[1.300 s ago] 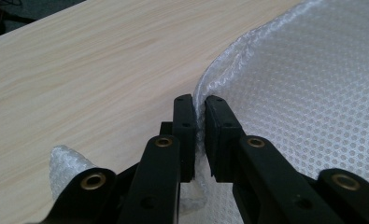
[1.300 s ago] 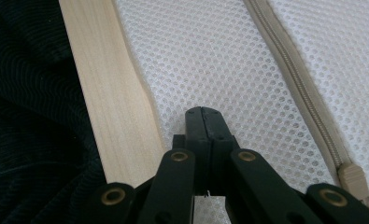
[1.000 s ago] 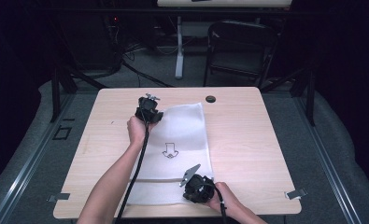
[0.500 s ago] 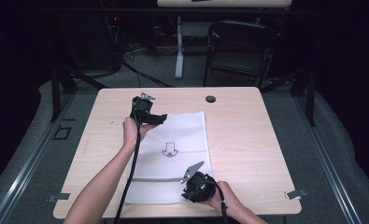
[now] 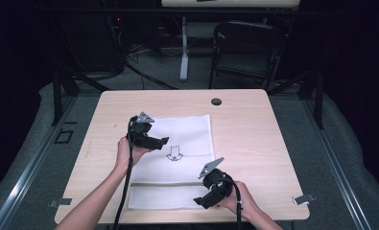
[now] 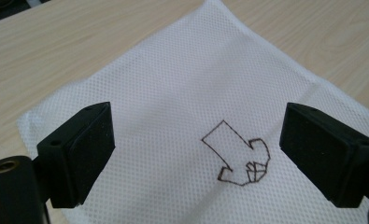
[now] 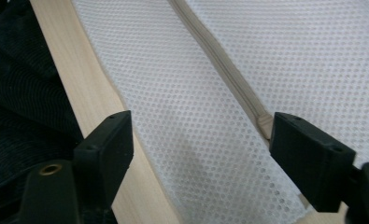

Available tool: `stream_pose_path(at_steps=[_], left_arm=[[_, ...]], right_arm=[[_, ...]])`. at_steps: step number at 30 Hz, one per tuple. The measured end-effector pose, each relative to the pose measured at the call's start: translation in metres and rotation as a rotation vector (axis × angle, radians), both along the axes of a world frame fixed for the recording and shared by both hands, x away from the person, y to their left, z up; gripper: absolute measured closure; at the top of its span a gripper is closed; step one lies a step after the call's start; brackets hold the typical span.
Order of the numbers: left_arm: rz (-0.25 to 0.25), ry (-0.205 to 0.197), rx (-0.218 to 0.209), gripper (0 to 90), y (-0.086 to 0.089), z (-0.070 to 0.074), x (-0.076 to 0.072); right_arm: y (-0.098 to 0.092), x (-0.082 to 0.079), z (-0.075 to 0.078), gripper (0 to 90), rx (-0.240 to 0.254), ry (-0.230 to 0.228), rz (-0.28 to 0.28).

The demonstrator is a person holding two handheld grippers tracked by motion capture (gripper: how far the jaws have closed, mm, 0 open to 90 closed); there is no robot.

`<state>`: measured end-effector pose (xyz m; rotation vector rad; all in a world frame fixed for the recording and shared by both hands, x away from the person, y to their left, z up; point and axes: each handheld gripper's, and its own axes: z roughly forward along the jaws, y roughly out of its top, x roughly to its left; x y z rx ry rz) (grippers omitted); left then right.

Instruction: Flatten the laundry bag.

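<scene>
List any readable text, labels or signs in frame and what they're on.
No words, brands or numbers can be read.
Only sign: a dark outlined arrow drawn on the white mesh bag, with a small gridded patch at its tip; in the high view it points toward the zipper.

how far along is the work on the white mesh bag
Done: the white mesh zip bag lies spread flat on the light wooden table. In hand: nothing; the left gripper and right gripper, jaws just opened, hover above it. What comes next isn't evident.
</scene>
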<state>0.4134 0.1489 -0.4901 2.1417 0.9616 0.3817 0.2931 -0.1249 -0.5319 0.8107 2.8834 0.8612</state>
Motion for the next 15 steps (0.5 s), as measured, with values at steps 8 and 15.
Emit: stream_pose_path(at_steps=[8,15], left_arm=[[-0.024,0.028,0.002,5.1,0.005,0.001,-0.021],[-0.067,0.046,0.018,3.7,0.006,-0.004,-0.042]], right_arm=[[-0.012,0.005,0.003,13.9,-0.018,0.008,-0.023],[-0.025,0.009,0.008,14.1,-0.025,-0.011,-0.053]])
